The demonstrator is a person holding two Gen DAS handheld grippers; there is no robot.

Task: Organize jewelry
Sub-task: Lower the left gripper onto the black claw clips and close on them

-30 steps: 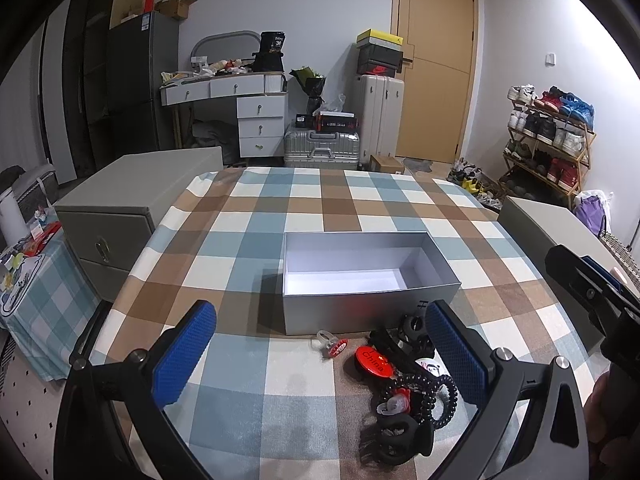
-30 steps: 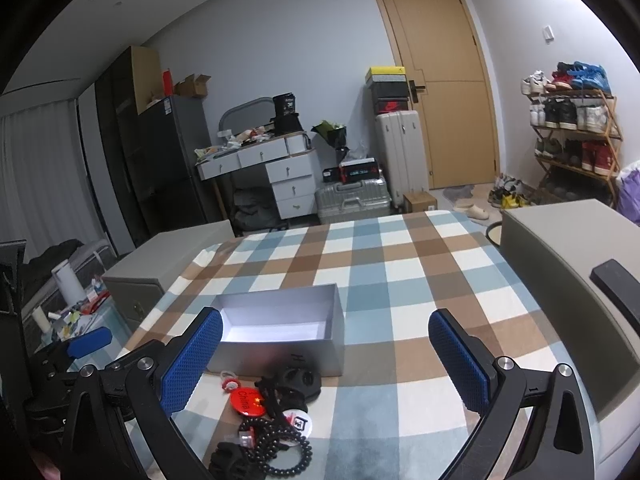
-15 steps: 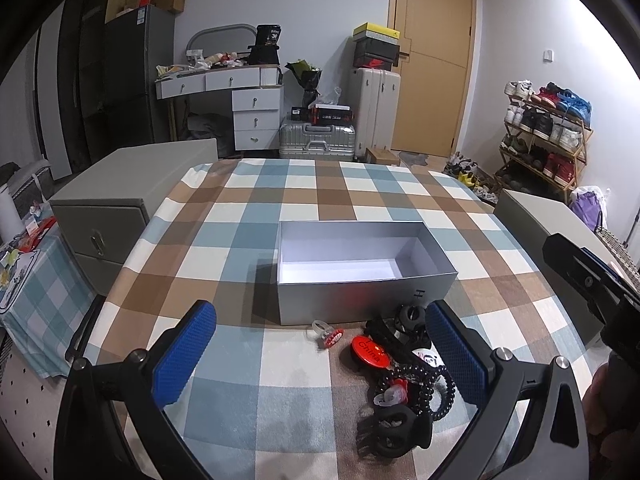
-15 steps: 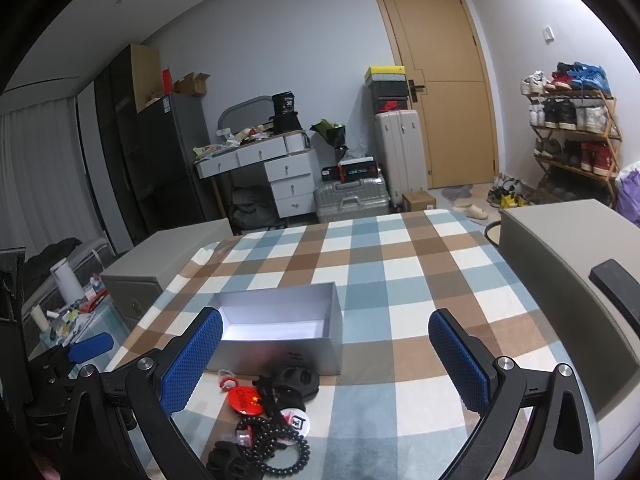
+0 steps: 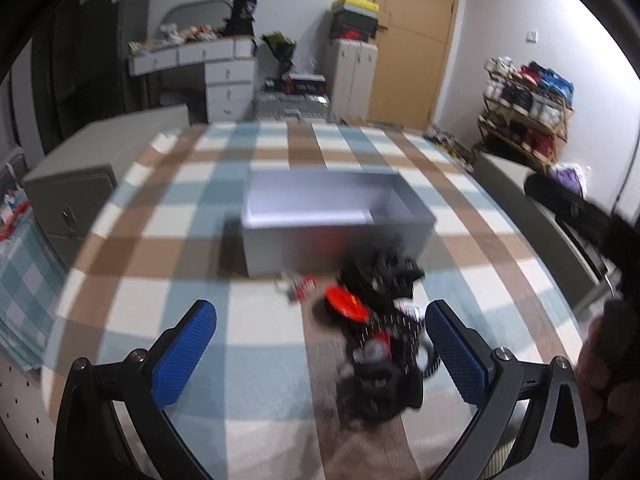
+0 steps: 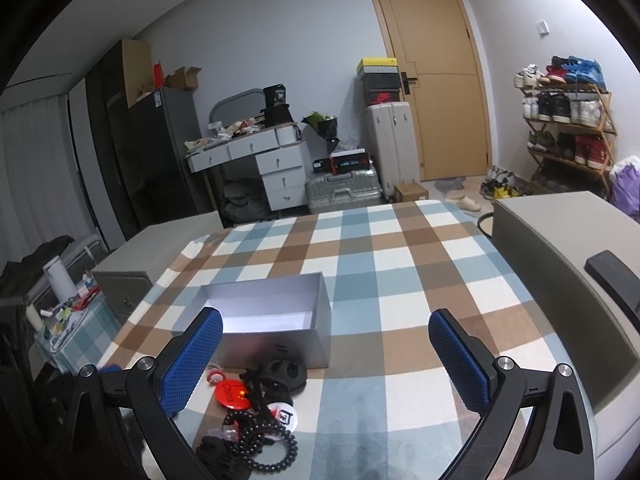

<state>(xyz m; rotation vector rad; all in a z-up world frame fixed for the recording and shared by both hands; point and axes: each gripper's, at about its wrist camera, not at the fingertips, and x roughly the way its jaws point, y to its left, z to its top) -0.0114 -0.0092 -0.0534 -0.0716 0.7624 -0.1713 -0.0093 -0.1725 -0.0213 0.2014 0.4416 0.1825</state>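
Several trinkets (image 5: 380,320) between open left jaws.

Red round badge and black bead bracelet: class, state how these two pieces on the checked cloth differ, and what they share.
The red round badge is a solid flat disc with lettering; the black bead bracelet is an open loop of small beads. The badge lies nearer the silver box; the bracelet lies nearer the camera. Both rest on the checked cloth, outside the box, ungripped.
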